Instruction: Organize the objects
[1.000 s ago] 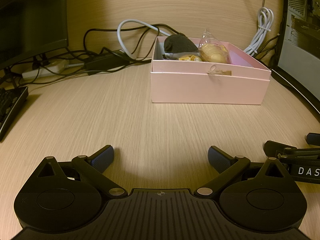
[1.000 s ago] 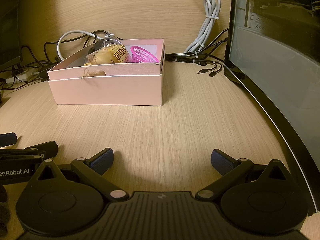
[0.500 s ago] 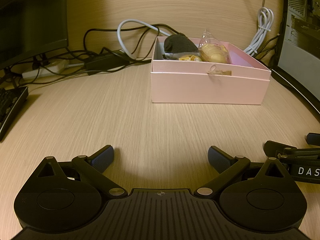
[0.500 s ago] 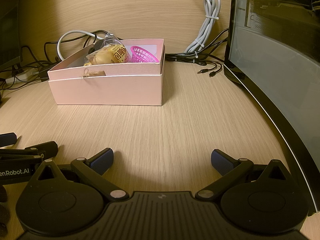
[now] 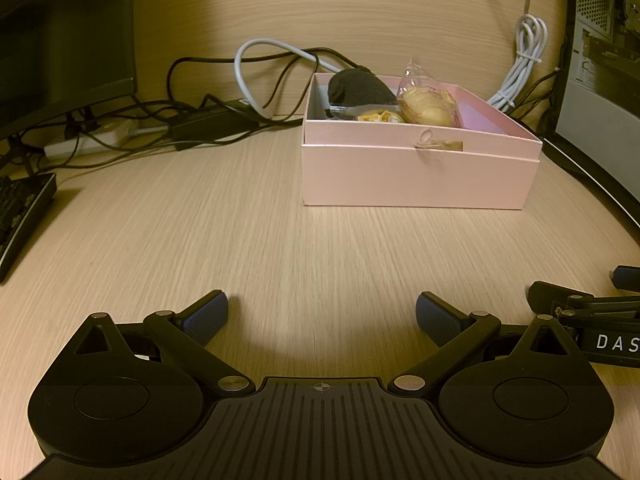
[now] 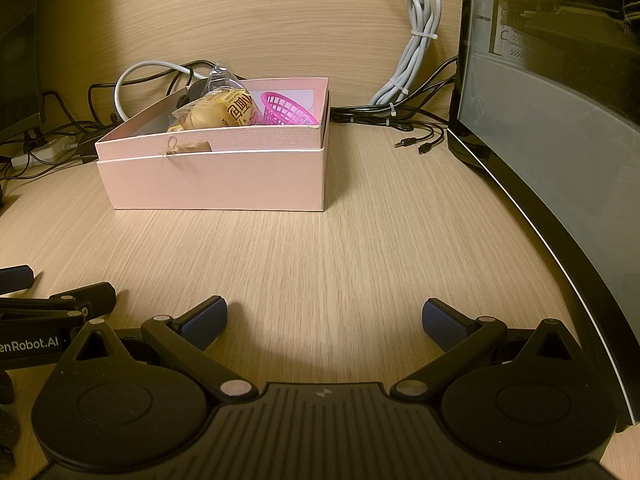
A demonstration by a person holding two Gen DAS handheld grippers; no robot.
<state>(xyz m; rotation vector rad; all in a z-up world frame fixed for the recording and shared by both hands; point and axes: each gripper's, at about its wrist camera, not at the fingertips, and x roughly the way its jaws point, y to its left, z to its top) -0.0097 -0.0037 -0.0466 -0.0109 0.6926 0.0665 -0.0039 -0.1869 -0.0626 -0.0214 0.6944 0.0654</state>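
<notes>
A pink cardboard box [image 5: 416, 176] [image 6: 216, 180] stands on the wooden desk, well ahead of both grippers. Inside it lie a wrapped yellow bun [image 5: 428, 106] [image 6: 218, 112], a black rounded object [image 5: 356, 88] and a small pink plastic basket [image 6: 286, 110]. A small tag on string hangs at the box's front rim [image 5: 438, 145]. My left gripper [image 5: 322, 314] rests low over the desk, open, nothing between its blue pads. My right gripper [image 6: 324, 318] is likewise open and empty, beside the left one.
Black and white cables [image 5: 224, 116] and a power strip [image 5: 88, 142] lie behind the box. A keyboard [image 5: 20, 208] sits at far left, under a monitor [image 5: 64, 36]. A computer case with a glass panel [image 6: 560, 120] stands along the right. A bundled grey cable [image 6: 416, 52] hangs on the wall.
</notes>
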